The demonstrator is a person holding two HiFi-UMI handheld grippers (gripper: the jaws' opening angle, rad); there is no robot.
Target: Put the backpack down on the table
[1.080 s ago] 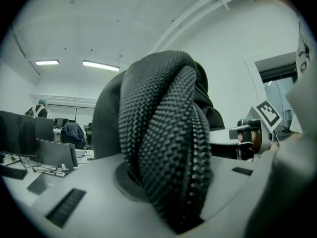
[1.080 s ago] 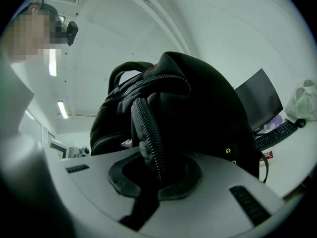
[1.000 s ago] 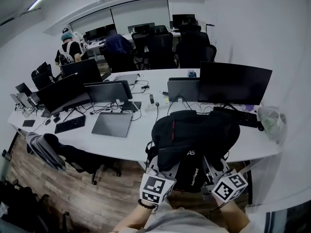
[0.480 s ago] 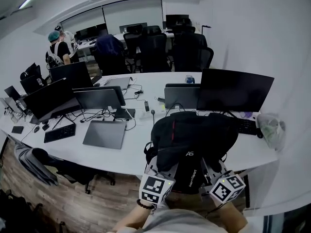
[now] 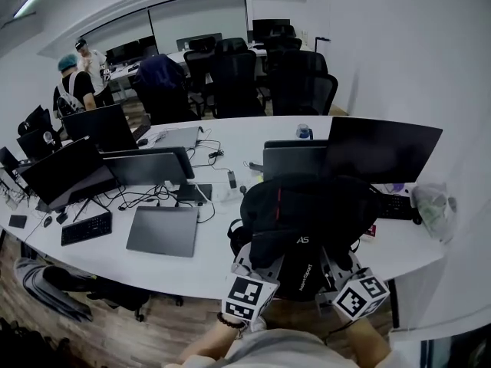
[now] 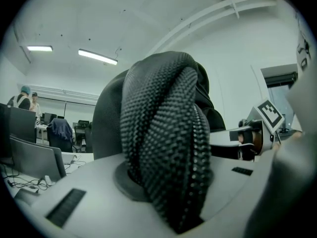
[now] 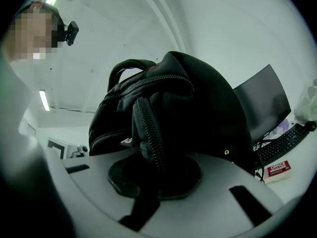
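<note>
Both left gripper (image 5: 244, 261) and right gripper (image 5: 335, 261) clamp straps (image 6: 163, 148) of the backpack (image 5: 307, 209). It hangs just beyond them, over the table (image 5: 192, 265) edge.

Head view, high, steeply down onto table (image 5: 192, 267) near edge; both gripper views, level, hard against backpack (image 5: 307, 213), the shared item.

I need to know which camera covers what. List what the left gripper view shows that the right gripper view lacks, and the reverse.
Left gripper view only: the left gripper shut on a mesh strap, two people far off, the other gripper's marker cube. Right gripper view only: the right gripper shut on a ribbed strap, a keyboard, a red-and-white box. Both: the black backpack, filling the middle.
</note>
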